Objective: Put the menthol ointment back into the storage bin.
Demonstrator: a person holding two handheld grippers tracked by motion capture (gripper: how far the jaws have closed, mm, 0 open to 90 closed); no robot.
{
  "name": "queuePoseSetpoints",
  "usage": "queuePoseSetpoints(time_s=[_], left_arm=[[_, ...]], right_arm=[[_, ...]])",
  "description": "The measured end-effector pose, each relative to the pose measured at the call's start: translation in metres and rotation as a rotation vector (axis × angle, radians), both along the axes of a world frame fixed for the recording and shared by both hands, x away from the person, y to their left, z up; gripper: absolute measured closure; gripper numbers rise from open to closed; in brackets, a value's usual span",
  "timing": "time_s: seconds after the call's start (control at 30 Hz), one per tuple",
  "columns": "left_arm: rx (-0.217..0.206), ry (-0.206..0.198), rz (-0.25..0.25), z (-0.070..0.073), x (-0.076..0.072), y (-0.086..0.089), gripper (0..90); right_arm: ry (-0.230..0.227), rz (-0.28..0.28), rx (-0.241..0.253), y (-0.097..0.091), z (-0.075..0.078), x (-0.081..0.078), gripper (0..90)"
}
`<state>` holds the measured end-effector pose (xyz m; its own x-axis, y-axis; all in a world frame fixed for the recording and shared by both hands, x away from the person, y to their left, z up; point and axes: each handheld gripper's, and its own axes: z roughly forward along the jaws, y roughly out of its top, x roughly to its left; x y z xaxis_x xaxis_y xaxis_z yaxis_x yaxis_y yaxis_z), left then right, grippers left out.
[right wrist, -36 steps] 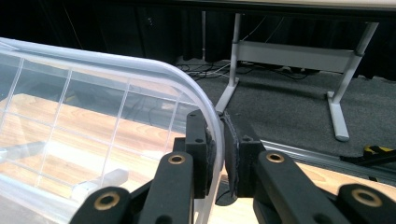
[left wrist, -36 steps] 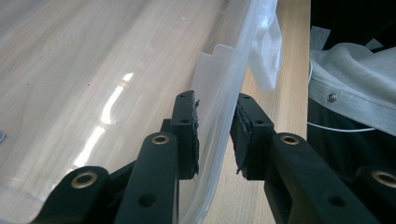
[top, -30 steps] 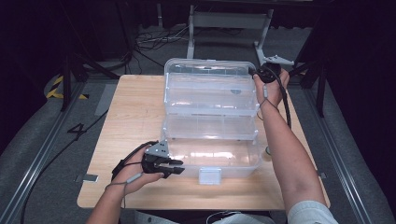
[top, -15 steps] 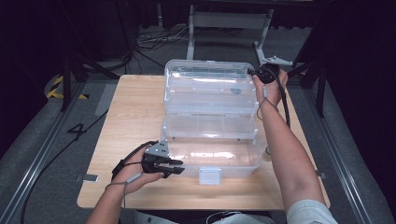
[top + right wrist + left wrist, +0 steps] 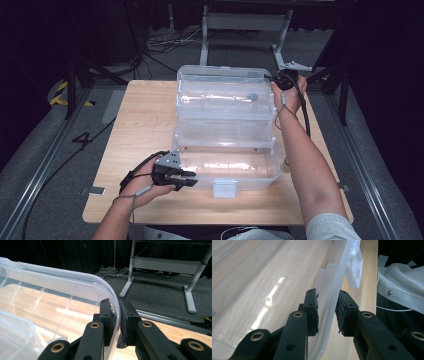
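A large clear plastic box (image 5: 225, 167) sits on the wooden table (image 5: 145, 125), and its clear lid (image 5: 225, 97) stands raised at the back. My left gripper (image 5: 192, 179) is at the box's front left corner. In the left gripper view its jaws (image 5: 327, 312) straddle the box wall (image 5: 329, 297) and the pads press on it. My right gripper (image 5: 280, 80) is at the lid's far right corner. The right gripper view has the jaws (image 5: 115, 315) clamped on the lid's curved rim (image 5: 110, 287).
A white latch (image 5: 224, 188) hangs at the box's front middle. Behind the table stand a grey metal frame (image 5: 245, 22) and floor cables (image 5: 160, 45). A rail and a taped "4" (image 5: 82, 140) lie on the floor to the left.
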<state>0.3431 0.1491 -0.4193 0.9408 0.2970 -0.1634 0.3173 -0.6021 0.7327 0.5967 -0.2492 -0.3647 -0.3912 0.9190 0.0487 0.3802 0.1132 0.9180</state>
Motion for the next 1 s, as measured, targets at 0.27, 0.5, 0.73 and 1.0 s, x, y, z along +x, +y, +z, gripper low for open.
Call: queuePoseSetpoints(time_s=[0.27,0.5,0.73,1.0], left_arm=[[-0.002,-0.003,-0.001,0.000,0.000,0.000,72.7],[-0.002,-0.004,-0.002,0.000,0.000,0.000,72.7],[-0.002,-0.005,-0.002,0.000,0.000,0.000,72.7],[-0.002,-0.006,-0.002,0.000,0.000,0.000,72.7]], right_arm=[[0.010,0.024,0.011,-0.003,-0.005,0.004,82.2],[0.029,0.026,0.027,-0.004,-0.012,0.008,82.2],[0.046,0.029,0.042,-0.006,-0.016,0.011,82.3],[0.060,0.024,0.030,-0.005,-0.022,0.013,82.2]])
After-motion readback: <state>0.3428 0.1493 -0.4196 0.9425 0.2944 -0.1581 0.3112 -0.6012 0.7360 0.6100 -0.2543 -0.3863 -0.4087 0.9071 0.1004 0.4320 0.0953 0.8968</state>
